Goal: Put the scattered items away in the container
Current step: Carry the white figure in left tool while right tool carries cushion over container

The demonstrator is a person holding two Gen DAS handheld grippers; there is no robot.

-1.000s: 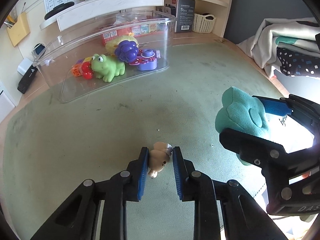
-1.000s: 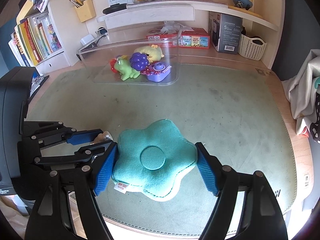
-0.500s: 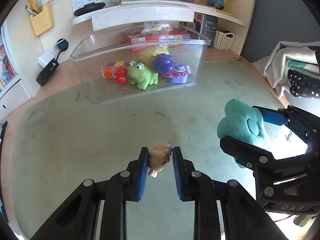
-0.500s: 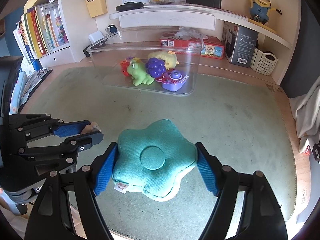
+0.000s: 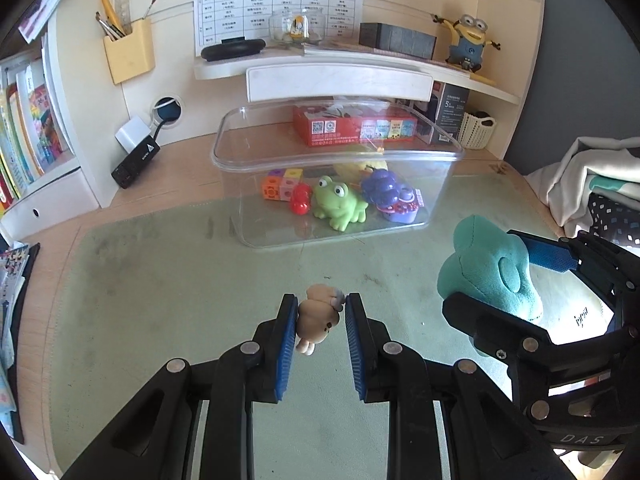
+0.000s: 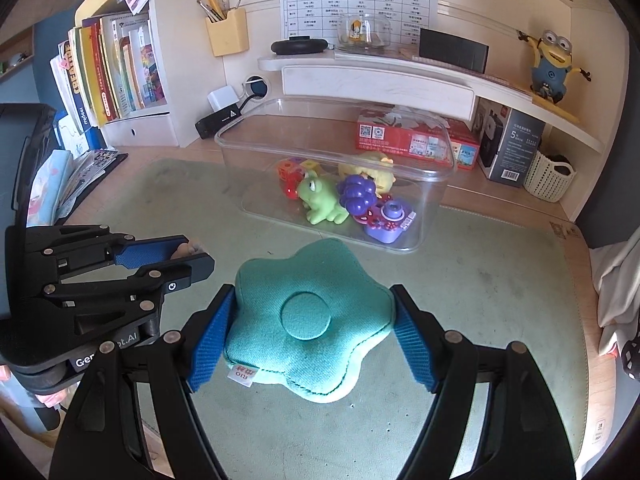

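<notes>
1. The left gripper (image 5: 318, 322) is clamped on a small tan figurine (image 5: 318, 318), held above the green mat (image 5: 160, 280).
2. At twelve o'clock from it stands the clear container (image 5: 336, 196), holding a green frog (image 5: 338, 208), a purple grape toy (image 5: 380, 188), a red toy and coloured cubes.
3. At three o'clock, the right gripper (image 6: 312, 334) is closed on a teal flower cushion (image 6: 308, 320), its blue pads pressing both sides, just short of the container's near wall.
</notes>
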